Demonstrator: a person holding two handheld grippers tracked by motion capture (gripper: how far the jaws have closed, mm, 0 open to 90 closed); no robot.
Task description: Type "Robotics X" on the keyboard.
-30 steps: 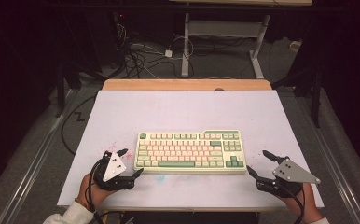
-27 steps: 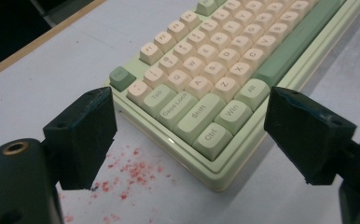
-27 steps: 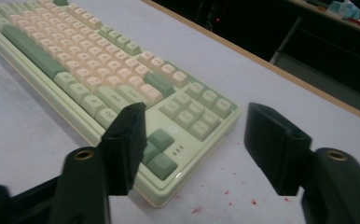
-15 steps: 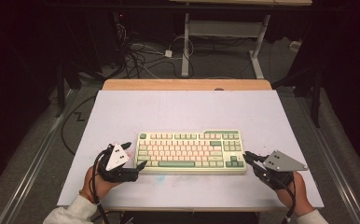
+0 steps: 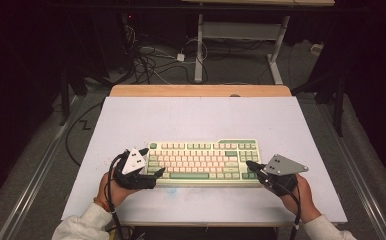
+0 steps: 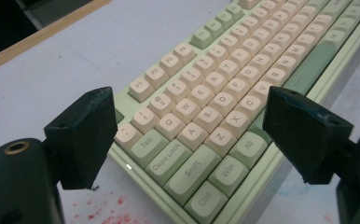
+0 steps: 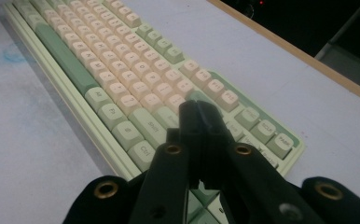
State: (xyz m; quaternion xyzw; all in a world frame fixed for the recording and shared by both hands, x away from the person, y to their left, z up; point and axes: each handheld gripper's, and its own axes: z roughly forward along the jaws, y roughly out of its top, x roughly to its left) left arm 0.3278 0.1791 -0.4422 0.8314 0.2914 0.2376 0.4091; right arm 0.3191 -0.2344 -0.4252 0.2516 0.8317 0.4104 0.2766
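While the keyboard [image 5: 203,163] lies lengthwise between them, left tongs [image 5: 157,171] are spread at its corner, right tongs [image 5: 249,164] pressed together.

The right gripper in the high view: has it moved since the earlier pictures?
Yes. The right gripper has moved left, toward the keyboard; its tips now lie over the keyboard's right end. Its jaws have just closed, with nothing between them.

Lab-like workroom: covered test table [image 5: 201,115], floor cables [image 5: 151,62], metal bench frame [image 5: 241,35].
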